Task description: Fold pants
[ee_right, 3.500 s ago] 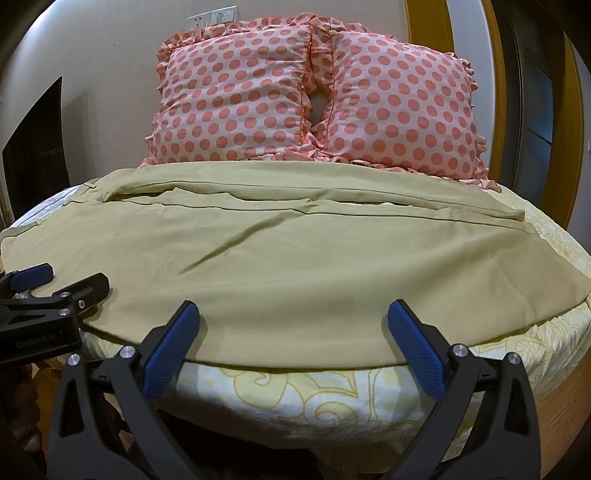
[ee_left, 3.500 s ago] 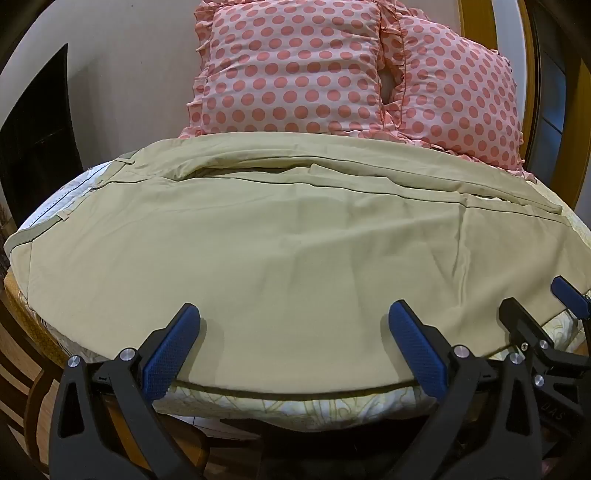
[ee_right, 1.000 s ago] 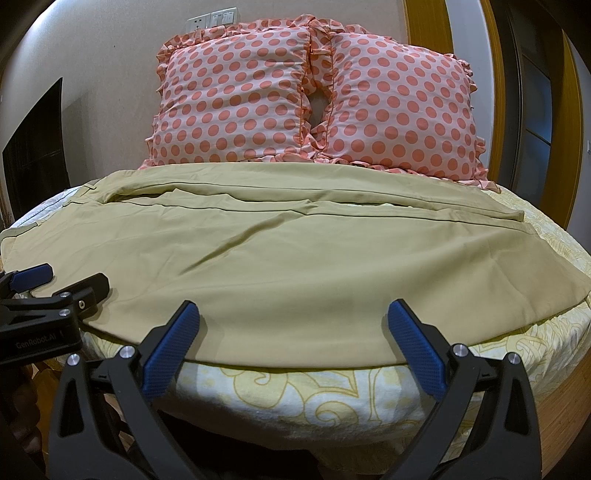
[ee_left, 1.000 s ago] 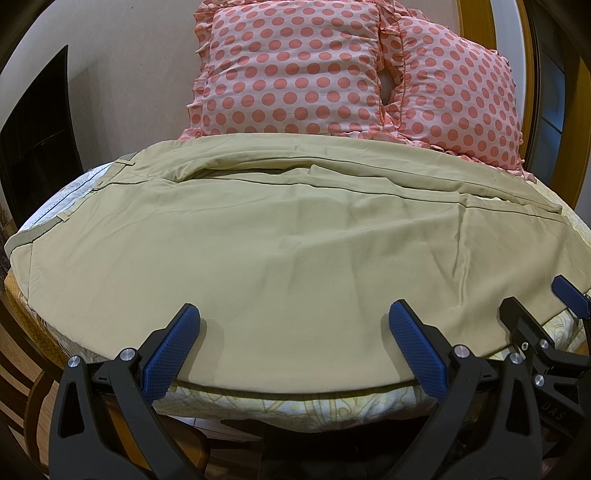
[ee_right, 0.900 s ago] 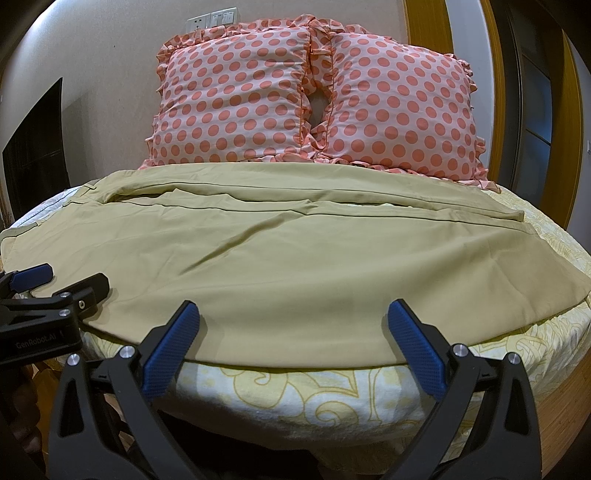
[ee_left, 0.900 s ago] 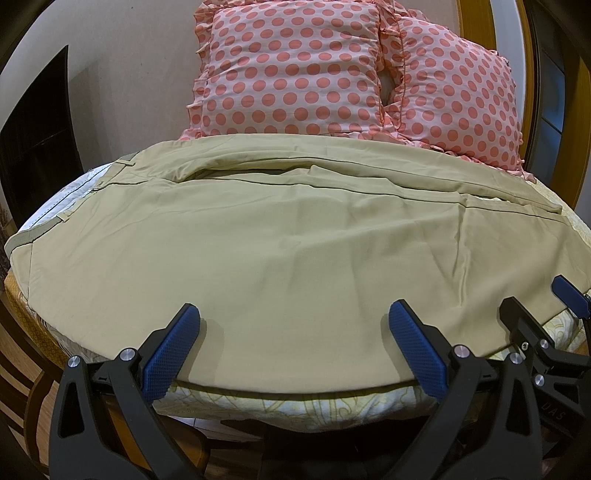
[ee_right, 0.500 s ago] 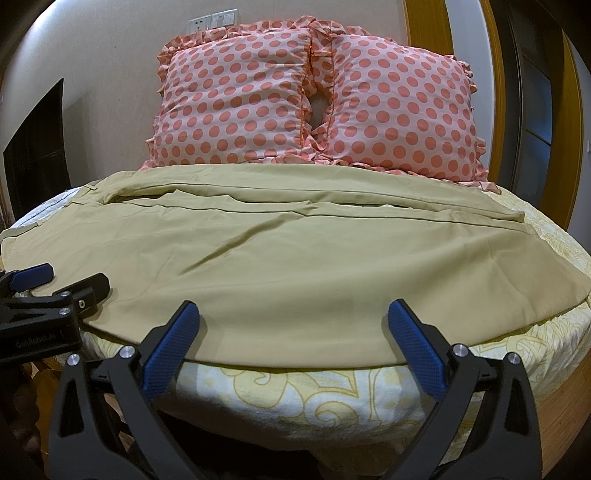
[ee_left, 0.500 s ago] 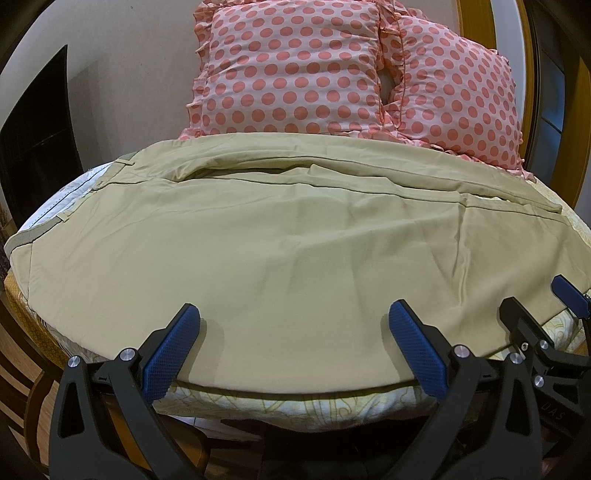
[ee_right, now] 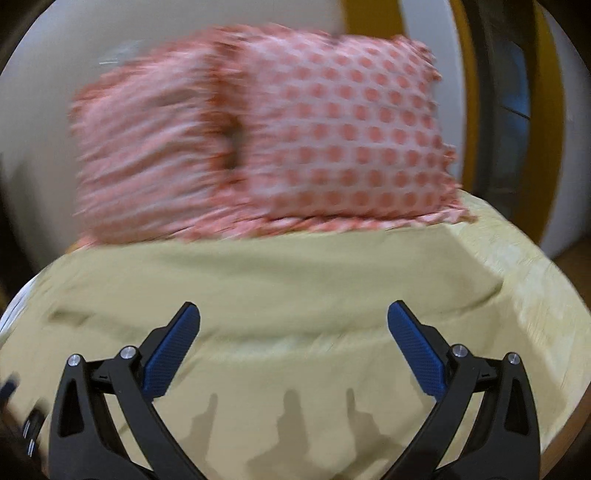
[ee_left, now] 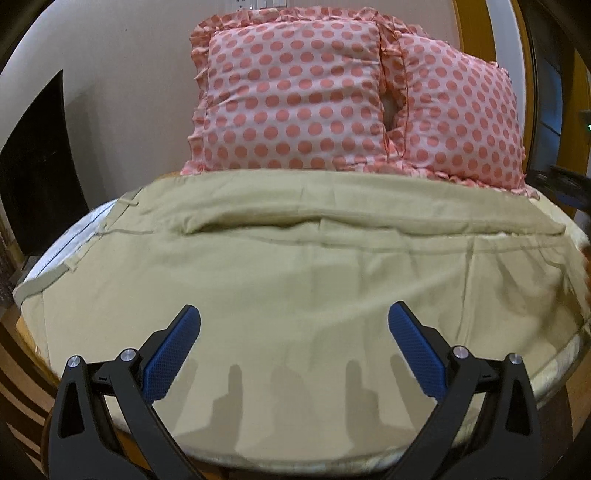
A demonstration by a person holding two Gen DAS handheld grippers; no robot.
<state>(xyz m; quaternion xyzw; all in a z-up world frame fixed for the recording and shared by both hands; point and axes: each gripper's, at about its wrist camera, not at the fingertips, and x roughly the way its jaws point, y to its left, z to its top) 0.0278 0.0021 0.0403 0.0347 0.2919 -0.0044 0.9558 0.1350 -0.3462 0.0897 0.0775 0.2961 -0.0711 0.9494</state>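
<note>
Khaki pants (ee_left: 295,280) lie spread flat across the bed, waistband at the left, legs running to the right. They also show in the blurred right wrist view (ee_right: 280,295). My left gripper (ee_left: 293,332) is open and empty, just above the pants near their front edge. My right gripper (ee_right: 293,332) is open and empty over the right part of the pants. Part of the left gripper shows at the lower left edge of the right wrist view (ee_right: 14,406).
Two pink polka-dot pillows (ee_left: 295,99) lean against the wall at the head of the bed. A yellow patterned bedsheet (ee_right: 532,288) shows at the right. The bed's wooden front edge (ee_left: 576,369) and a yellow door frame (ee_right: 369,22) are in view.
Both grippers have moved forward over the bed and now hover above the pants. The right wrist view is blurred from fast motion and has swung to the right.
</note>
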